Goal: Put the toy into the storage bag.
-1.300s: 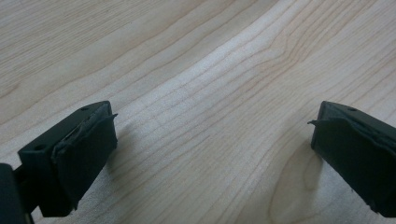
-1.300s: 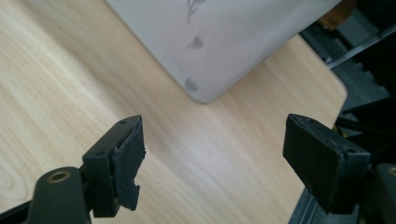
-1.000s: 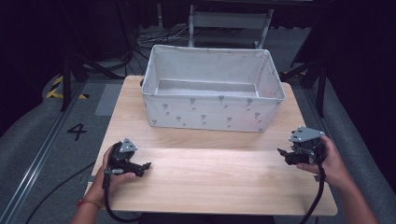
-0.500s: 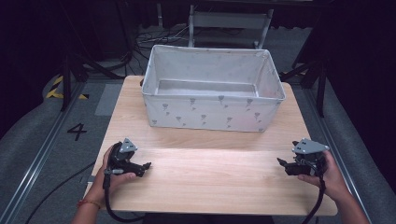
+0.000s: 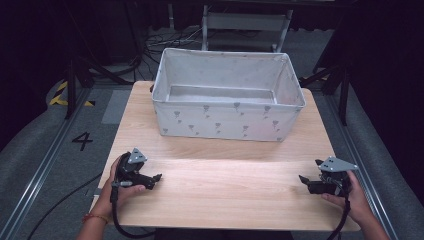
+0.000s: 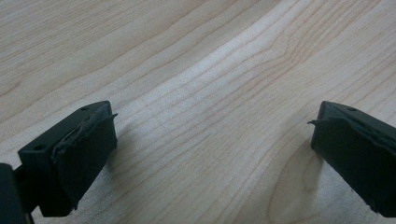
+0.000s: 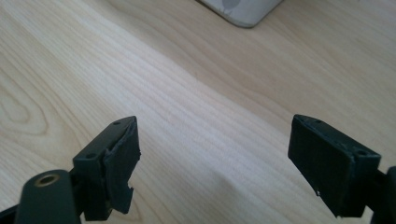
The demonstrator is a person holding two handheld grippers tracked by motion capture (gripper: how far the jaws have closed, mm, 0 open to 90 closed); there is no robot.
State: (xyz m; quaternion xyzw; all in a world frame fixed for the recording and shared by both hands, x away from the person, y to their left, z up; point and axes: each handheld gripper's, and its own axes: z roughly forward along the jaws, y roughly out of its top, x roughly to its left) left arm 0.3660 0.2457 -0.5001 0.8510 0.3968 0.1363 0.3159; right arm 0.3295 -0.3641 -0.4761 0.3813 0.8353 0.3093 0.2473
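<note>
Pale wood of the table (image 5: 220,195) lies bare under both grippers, and the white fabric bin (image 5: 227,97) stands beyond them.

The bin is on the far half of the table, in the middle, well apart from both grippers. The left gripper (image 5: 154,178) is in the person's left hand (image 5: 117,187) near the front left corner, low over the wood, and points toward the table's centre. In the left gripper view its jaws stand wide with only wood grain between them. The right gripper (image 5: 306,181) is in the right hand (image 5: 356,197) near the front right corner and points inward too. Its jaws are wide as well, holding nothing. In the right gripper view a corner of the bin (image 7: 243,9) shows at the top edge, far ahead of the jaws.
</note>
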